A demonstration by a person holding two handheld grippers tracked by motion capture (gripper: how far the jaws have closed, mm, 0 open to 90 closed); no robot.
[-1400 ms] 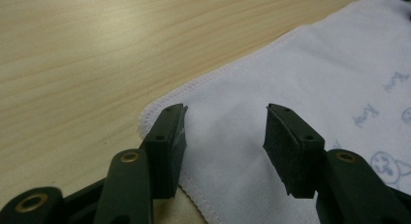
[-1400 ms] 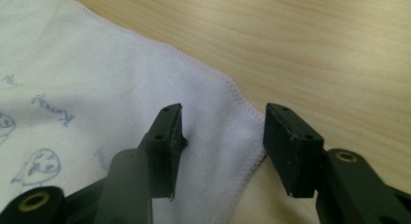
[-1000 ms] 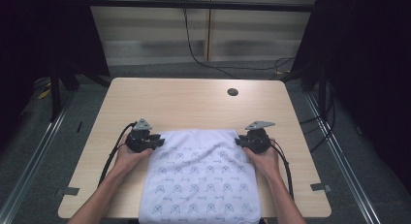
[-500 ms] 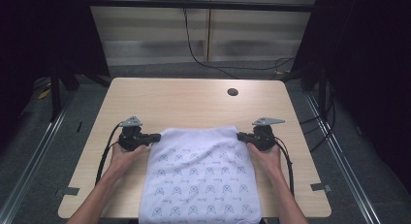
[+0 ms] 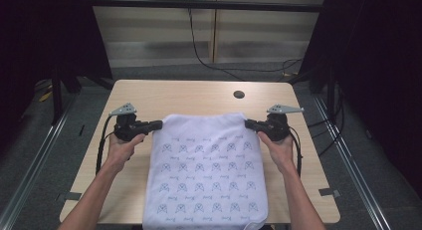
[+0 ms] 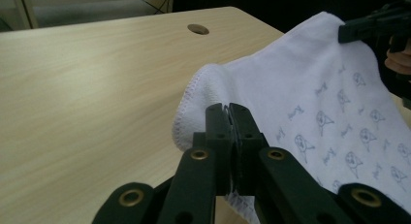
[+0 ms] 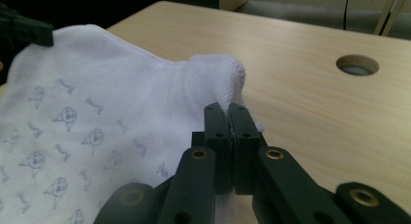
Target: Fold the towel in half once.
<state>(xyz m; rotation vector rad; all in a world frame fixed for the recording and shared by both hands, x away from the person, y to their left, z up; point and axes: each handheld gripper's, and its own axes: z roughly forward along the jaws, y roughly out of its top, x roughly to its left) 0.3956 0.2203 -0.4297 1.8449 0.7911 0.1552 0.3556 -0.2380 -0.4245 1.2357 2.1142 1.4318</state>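
Observation:
A white cloth (image 5: 206, 170) printed with small grey figures lies spread over the near half of the wooden table (image 5: 189, 95), its near edge hanging over the front. My left gripper (image 5: 158, 124) is shut on the cloth's far left corner (image 6: 203, 88), and my right gripper (image 5: 248, 123) is shut on the far right corner (image 7: 218, 73). Both corners are lifted off the tabletop, so the far edge of the cloth is stretched between the two grippers. In the left gripper view, the right gripper (image 6: 373, 27) holds the opposite corner; in the right gripper view, the left gripper (image 7: 26, 30) does the same.
A round cable hole (image 5: 239, 94) sits in the table near its far edge, beyond the cloth. Bare tabletop lies behind the cloth and at both sides. Dark curtains and metal floor rails (image 5: 35, 160) flank the table.
Both grippers have closed on the cloth's far corners and risen, lifting the far edge off the table. The two hands have also moved a little apart, pulling the edge taut.

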